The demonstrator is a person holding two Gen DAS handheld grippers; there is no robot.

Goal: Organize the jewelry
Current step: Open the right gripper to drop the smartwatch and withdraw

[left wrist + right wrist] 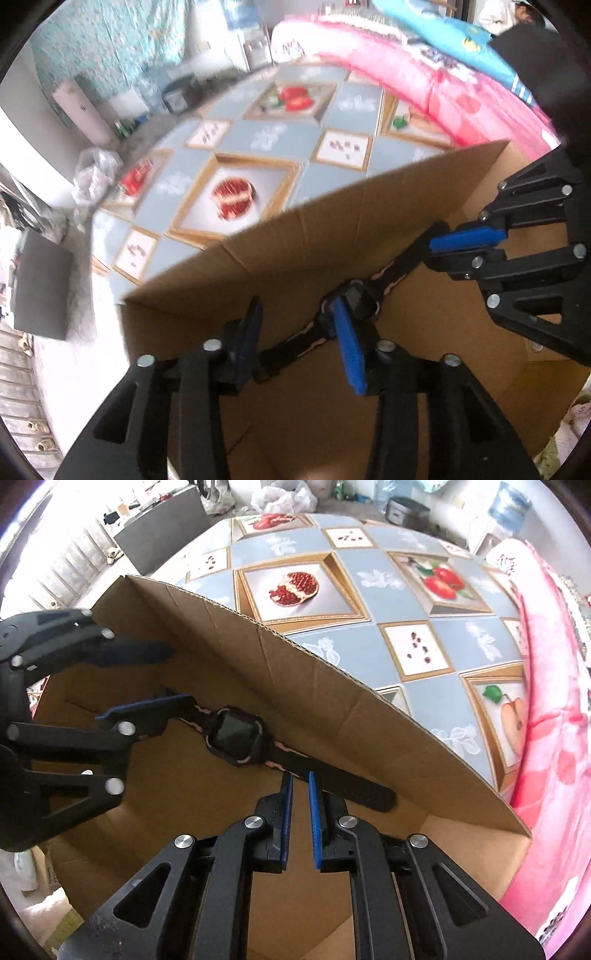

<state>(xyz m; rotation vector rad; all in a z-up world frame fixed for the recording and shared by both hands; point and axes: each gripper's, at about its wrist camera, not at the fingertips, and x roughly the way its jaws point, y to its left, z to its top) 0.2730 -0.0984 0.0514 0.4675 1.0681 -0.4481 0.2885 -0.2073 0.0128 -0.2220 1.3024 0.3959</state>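
A black smartwatch (236,738) with a square face and a black-and-pink strap hangs stretched over the open cardboard box (332,716). In the left wrist view the watch (360,299) runs across the gap between my fingers. My right gripper (299,794) is shut on the near end of the strap, its blue pads a narrow gap apart. My left gripper (295,321) is open; its fingers (147,709) stand wide, one above and one at the strap's far end. In the left wrist view the right gripper (439,245) pinches the strap at the upper right.
The box sits on a table with a grey fruit-pattern cloth (369,590). A pink quilt (554,738) lies to the right. A grey box (162,528), plastic bags (284,498) and a pot (406,509) stand beyond the table.
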